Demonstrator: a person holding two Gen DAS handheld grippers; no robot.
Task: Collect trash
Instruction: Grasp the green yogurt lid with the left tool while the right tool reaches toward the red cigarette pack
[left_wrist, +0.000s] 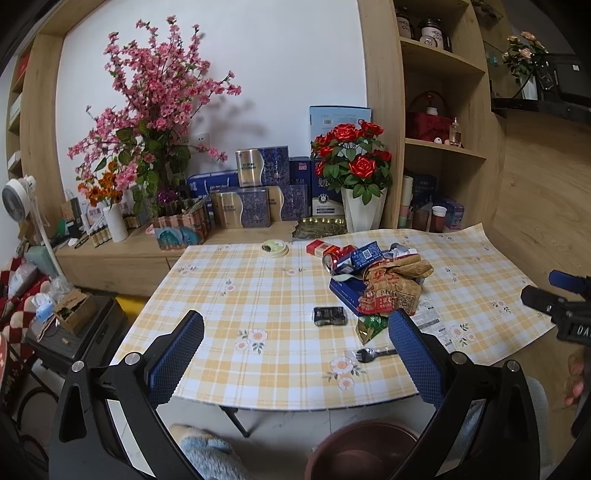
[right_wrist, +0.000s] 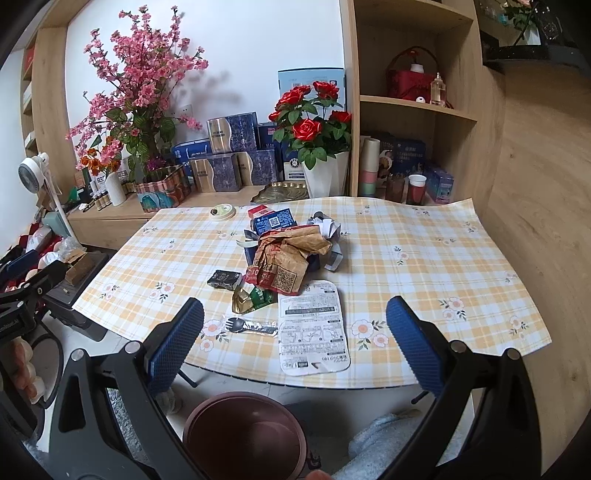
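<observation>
- left wrist view looks over a desk (left_wrist: 221, 295) under a yellow plaid cloth with small flowers; the left claw (left_wrist: 295, 332) hangs above its near edge with its blue pads spread wide and nothing between them.
- right wrist view has the right claw (right_wrist: 295, 321) likewise spread apart and empty, above the near edge of the desk (right_wrist: 424, 258).
- the trash sits in a loose heap near the middle of the desk: a crumpled brown paper bag (right_wrist: 288, 254) with red print lies on top of a blue box (left_wrist: 345, 293), with a red can (left_wrist: 334, 256) on its side and a blue carton (right_wrist: 275, 220) behind it.
- a small black packet (left_wrist: 330, 316) lies apart, left of the heap; a green and gold wrapper (right_wrist: 253, 299) lies just in front of the bag.
- a dark plastic fork (right_wrist: 251, 326) lies near the desk's front edge, beside a white printed lid film (right_wrist: 314, 328).
- a round cup lid (left_wrist: 274, 248) sits alone toward the far side.
- a brown bin (right_wrist: 245, 432) stands on the floor below the front edge, open.
- red roses in a white pot (left_wrist: 351, 166) and pink blossoms (left_wrist: 155, 96) stand behind on a wooden ledge.
</observation>
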